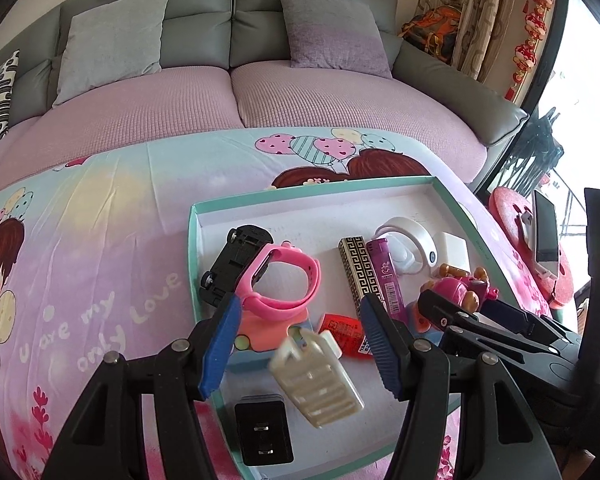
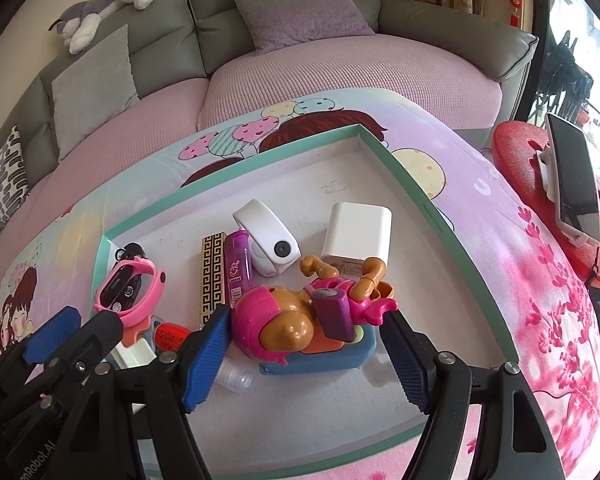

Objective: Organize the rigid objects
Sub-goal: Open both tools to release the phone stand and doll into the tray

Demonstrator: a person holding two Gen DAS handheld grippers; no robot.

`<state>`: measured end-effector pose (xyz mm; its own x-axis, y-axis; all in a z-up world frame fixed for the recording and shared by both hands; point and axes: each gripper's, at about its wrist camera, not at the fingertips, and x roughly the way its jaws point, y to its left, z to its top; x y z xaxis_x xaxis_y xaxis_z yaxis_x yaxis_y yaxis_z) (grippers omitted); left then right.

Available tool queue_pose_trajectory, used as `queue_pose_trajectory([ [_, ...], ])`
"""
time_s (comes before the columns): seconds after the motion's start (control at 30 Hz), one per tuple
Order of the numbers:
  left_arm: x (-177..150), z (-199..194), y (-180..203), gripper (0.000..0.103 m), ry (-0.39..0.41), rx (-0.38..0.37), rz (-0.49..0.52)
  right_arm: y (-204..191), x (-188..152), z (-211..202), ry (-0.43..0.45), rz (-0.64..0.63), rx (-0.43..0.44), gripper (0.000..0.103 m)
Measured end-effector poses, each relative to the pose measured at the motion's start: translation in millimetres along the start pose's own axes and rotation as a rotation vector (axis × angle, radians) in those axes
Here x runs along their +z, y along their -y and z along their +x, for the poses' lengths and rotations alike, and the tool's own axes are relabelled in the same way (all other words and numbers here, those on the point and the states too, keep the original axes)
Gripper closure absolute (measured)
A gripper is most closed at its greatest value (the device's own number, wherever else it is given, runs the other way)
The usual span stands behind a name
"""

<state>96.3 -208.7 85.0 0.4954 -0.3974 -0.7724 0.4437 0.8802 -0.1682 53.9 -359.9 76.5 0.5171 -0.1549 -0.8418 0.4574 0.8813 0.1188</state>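
Observation:
A shallow teal-rimmed box (image 1: 312, 186) (image 2: 396, 168) holds several small objects. My left gripper (image 1: 300, 344) is open above a cream ribbed clip (image 1: 314, 380), which looks blurred and free between the blue pads. A pink watch (image 1: 284, 280) leans on a black toy car (image 1: 236, 264) just beyond. My right gripper (image 2: 304, 356) is open around a pink toy dog (image 2: 300, 316) lying on a blue block (image 2: 328, 354); the pads do not touch it. The left gripper also shows in the right wrist view (image 2: 76, 332).
The box also holds a black plug adapter (image 1: 264, 428), a gold-patterned case (image 1: 360, 276), a purple tube (image 1: 386, 276), a white band device (image 2: 266, 238), a white charger (image 2: 358, 230) and a red packet (image 1: 342, 334). A phone (image 2: 572, 184) stands on a red stool (image 2: 520, 148) at right.

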Motion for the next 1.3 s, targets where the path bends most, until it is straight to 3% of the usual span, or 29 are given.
queue_pose_trajectory([
  [0.3, 2, -15, -21, 0.032, 0.021, 0.045, -0.074, -8, -3, 0, -0.008, -0.025, -0.011, 0.025],
  [0.43, 1, -19, -40, 0.03, 0.024, 0.12, -0.126, -9, -3, 0, -0.017, -0.026, -0.008, 0.025],
  [0.5, 0, -21, -51, 0.022, 0.023, 0.17, -0.151, -10, -4, -1, -0.02, -0.027, -0.013, 0.025],
  [0.53, -1, -22, -56, 0.011, 0.024, 0.197, -0.165, -10, -4, -1, -0.021, -0.025, -0.014, 0.025],
  [0.57, -3, -23, -61, 0.008, 0.025, 0.221, -0.177, -9, -4, -2, -0.019, -0.022, -0.012, 0.024],
  [0.8, -15, -26, -92, 0.008, 0.011, 0.326, -0.255, -10, -6, -5, -0.01, -0.012, 0.007, 0.006],
  [0.87, -18, -29, -98, 0.008, 0.017, 0.339, -0.276, -13, -7, -7, 0.0, -0.019, 0.006, 0.0],
  [1.03, -24, -36, -106, 0.007, 0.035, 0.363, -0.308, -22, -9, -15, 0.027, -0.048, 0.006, 0.0],
  [1.1, -27, -39, -110, 0.0, 0.04, 0.368, -0.314, -27, -10, -18, 0.03, -0.063, 0.008, 0.0],
  [1.3, -35, -54, -118, 0.0, 0.057, 0.353, -0.328, -45, -15, -27, 0.028, -0.124, 0.011, 0.0],
])
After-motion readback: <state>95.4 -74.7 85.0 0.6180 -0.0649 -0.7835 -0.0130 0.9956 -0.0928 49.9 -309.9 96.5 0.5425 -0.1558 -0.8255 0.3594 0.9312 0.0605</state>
